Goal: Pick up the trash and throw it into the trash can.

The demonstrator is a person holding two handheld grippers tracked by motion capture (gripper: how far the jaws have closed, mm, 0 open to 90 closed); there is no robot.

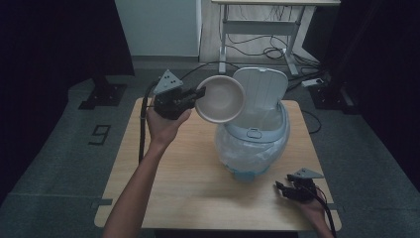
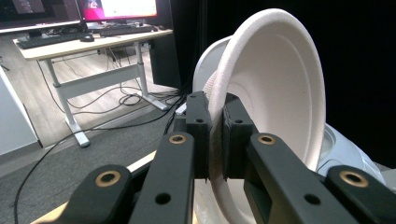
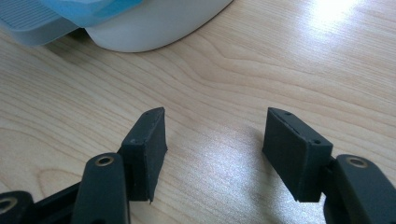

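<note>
One thin edge is all that the left gripper [image 1: 190, 99] has of the white foam bowl [image 1: 220, 99]: its fingers [image 2: 198, 133] pinch the rim, holding the bowl tilted on its side in the air over the far left part of the table [image 1: 173, 168], just beside the open-lidded bin [image 1: 253, 144]. With so shallow a hold, I judge the bowl could pivot, slip out, or clip the raised lid [image 1: 262, 87] and land on the table instead of inside. Right gripper [image 1: 293, 191] rests near the table's near right corner, fingers [image 3: 149, 149] spread and empty.
</note>
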